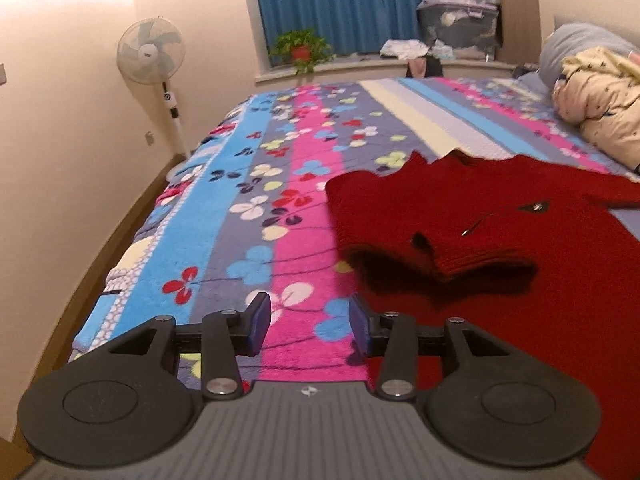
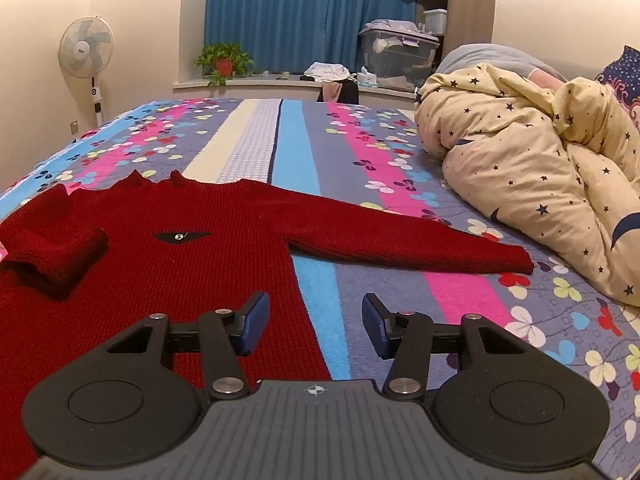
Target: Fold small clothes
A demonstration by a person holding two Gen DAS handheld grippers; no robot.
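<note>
My left gripper is partly open with nothing in it, over the bedspread just beside the red sweater. My right gripper is partly open and empty too, above the sweater's side edge. The sweater lies flat on the bed. One sleeve is already folded in; the other sleeve sticks out. It looks soft, floppy and thick, so I think I should pinch the cuff. The star quilt sits near that sleeve, but there is lots of open bed.
</note>
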